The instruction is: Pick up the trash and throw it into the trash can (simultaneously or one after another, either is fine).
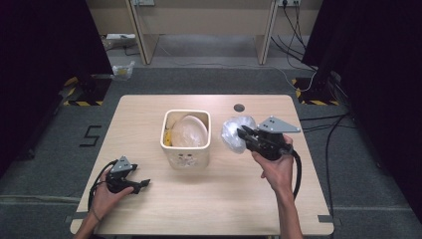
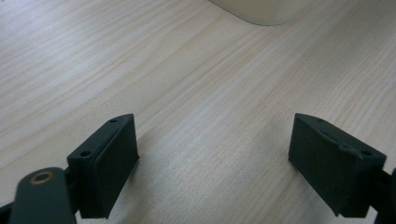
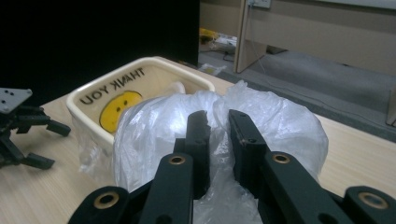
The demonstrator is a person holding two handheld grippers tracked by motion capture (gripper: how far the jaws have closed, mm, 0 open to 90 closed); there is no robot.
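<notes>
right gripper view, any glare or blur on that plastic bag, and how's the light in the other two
Right gripper view: the plastic bag glares white near the right gripper, background dim and soft. Left gripper view: even light on the table, soft shadows under the jaws. High view: table bright, both sides black.

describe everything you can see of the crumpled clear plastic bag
The plastic bag is thin, translucent and whitish, bunched into a puffy, creased ball with glossy highlights. The right gripper has its jaws shut on a fold near the middle of the bundle. In the high view it sits just right of the cream bin, over the wooden table. Whether anything is inside it cannot be told.
</notes>
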